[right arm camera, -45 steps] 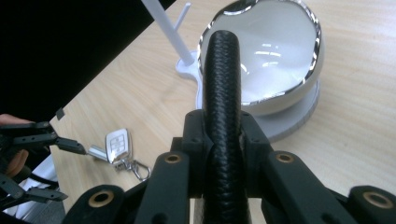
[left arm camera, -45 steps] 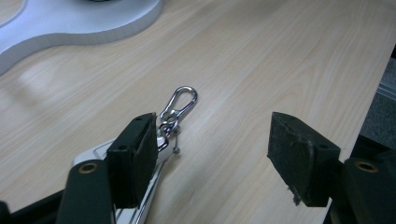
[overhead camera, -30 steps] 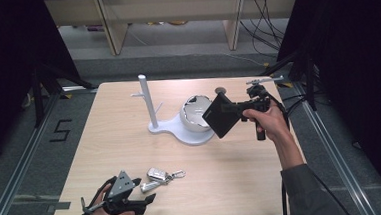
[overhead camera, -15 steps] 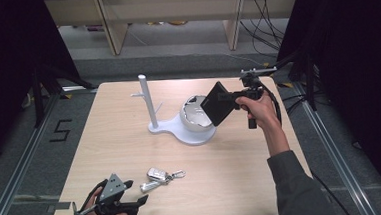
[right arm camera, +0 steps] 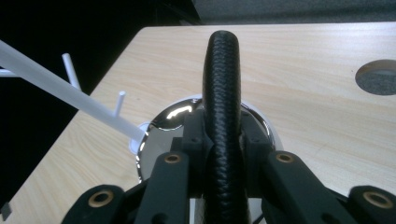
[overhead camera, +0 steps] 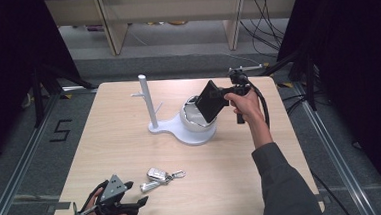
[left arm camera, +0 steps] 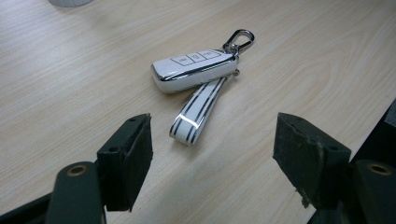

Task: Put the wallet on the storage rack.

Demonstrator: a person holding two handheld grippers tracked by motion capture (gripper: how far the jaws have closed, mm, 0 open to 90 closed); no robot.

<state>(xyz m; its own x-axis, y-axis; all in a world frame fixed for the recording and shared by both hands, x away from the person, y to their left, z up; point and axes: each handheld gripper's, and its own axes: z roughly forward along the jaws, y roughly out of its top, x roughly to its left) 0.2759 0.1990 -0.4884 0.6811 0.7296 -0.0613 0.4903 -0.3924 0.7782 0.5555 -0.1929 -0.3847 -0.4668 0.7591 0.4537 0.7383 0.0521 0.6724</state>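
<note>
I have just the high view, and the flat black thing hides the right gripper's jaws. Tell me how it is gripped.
Observer: The right gripper is shut on the black case, which stands edge-on between both pads.
Operator: Say what lies under it.
Observer: The bowl on the white stand; its inside is mirror-bright.
Operator: Report the left gripper.
Observer: The left gripper is open. The key fob lies ahead of it, untouched, with its striped strap pointing into the gap between the jaws.
</note>
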